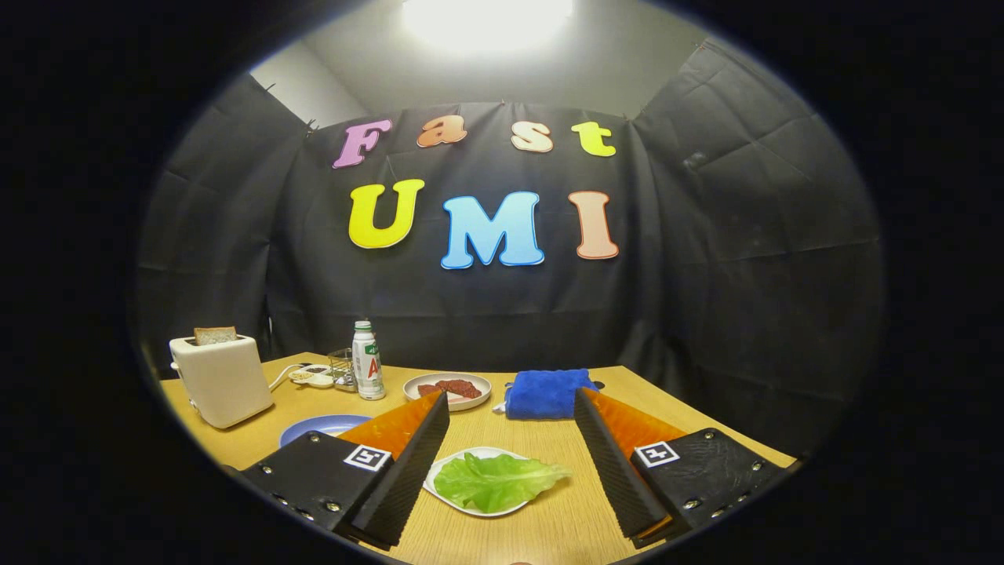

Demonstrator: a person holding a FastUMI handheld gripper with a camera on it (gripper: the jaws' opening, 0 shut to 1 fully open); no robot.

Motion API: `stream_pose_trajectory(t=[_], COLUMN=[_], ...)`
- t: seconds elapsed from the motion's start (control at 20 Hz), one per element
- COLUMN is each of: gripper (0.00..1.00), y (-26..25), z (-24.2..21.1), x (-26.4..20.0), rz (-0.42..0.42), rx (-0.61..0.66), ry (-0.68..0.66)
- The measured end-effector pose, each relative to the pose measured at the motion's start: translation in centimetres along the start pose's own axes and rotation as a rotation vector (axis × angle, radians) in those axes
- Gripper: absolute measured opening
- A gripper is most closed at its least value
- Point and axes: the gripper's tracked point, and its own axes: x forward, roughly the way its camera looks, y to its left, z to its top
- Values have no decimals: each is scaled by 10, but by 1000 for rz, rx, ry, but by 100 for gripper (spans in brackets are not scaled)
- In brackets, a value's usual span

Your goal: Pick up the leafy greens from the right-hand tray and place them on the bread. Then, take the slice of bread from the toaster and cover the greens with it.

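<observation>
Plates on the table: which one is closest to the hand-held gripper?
The white plate holding the green lettuce leaf. It lies between the open fingers of the hand-held gripper. The blue plate and the meat plate sit farther off.

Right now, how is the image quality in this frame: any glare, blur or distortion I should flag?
Gripper view: the overhead lamp is blown out to white; fisheye bends the table edge and the wall; the leafy greens, between the open tool fingers, are sharp and evenly lit; the toaster and its bread slice are dimmer but readable.
</observation>
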Motion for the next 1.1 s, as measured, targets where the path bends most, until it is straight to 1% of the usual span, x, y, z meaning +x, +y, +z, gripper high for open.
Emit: stream_pose_trajectory(t=[0.4, 0.65, 0.85, 1.1], gripper=[97, 97, 97, 98], y=[-1, 2, 8, 17], z=[-3, -24, -60, -113], x=[1, 18, 46, 81], rz=[0, 1, 7, 47], rx=[-7, -15, -44, -85], ry=[8, 90, 232, 450])
